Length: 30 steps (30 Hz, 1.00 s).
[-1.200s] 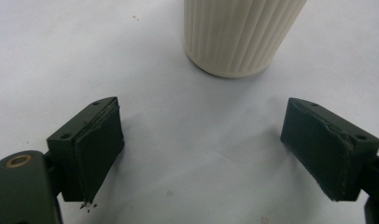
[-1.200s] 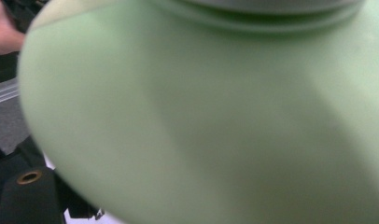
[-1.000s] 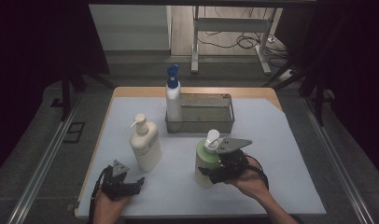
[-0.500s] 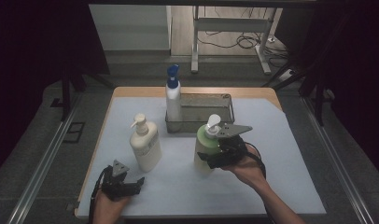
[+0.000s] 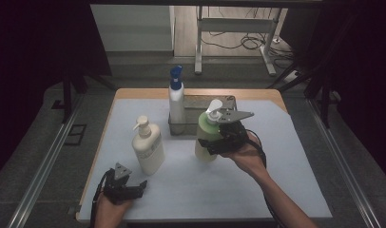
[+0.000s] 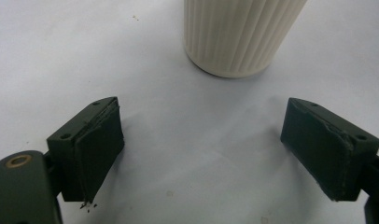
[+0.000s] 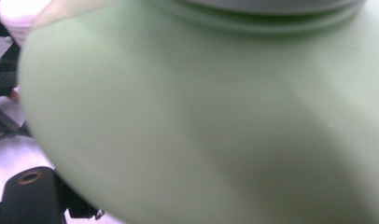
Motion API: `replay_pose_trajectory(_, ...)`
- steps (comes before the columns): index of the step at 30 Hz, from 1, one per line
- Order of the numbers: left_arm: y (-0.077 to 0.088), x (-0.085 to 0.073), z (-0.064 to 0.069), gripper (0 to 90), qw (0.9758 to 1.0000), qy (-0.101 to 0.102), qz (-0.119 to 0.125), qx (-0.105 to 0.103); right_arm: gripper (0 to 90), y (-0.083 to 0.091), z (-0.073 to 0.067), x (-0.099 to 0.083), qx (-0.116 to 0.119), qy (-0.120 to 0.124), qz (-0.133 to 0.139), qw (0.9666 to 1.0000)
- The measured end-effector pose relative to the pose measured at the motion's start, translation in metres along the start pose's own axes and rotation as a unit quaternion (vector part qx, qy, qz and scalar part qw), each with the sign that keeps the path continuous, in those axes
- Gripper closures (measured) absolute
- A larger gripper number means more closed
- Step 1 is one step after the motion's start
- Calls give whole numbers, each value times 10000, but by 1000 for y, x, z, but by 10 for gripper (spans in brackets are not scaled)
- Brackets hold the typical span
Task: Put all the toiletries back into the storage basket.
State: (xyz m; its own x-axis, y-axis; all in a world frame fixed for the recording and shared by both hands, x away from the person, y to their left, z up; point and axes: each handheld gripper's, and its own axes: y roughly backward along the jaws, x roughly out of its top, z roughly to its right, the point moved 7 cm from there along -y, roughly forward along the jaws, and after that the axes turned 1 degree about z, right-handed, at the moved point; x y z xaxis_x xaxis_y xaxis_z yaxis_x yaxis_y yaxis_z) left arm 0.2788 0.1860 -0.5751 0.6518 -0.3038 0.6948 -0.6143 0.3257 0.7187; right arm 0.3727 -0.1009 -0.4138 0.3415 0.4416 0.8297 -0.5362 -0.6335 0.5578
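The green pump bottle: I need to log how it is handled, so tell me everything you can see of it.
The green pump bottle is a rounded, pale green plastic body with a white pump head on top. The right gripper holds it by its lower body, jaws wide around it. It stands roughly upright, in front of the wire basket, right of the cream pump bottle. Whether its base touches the white mat cannot be told. In the right gripper view its smooth green surface sits very close.

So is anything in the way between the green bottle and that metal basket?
Nothing visible stands between them. The right gripper holds the green bottle just in front of the basket. The blue-capped bottle stands in the basket's left end, so the right part looks free.
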Motion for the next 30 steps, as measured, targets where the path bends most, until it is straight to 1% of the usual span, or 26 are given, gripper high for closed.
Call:
replay_pose_trajectory(11,0,0,0,126,10000,10,7,-6,124,-4,14,20,-210,-64,46,9997)
replay_pose_trajectory(14,0,0,0,126,10000,-1,-3,-1,124,-6,20,27,-266,-86,109,9995)
replay_pose_trajectory(18,0,0,0,126,10000,4,1,-3,124,-7,23,32,-323,-88,124,9994)
replay_pose_trajectory(19,0,0,0,126,10000,-1,2,-1,124,-8,26,36,-373,-110,135,9992)
replay_pose_trajectory(23,0,0,0,126,10000,-1,0,-2,124,-10,30,42,-413,-154,174,9989)
replay_pose_trajectory(25,0,0,0,126,10000,23,21,-3,124,-11,34,47,-478,-193,210,9984)
replay_pose_trajectory(28,0,0,0,126,10000,21,19,-4,125,-13,38,51,-517,-215,230,9982)
replay_pose_trajectory(30,0,0,0,126,10000,21,19,-2,124,-16,43,55,-526,-325,257,9978)
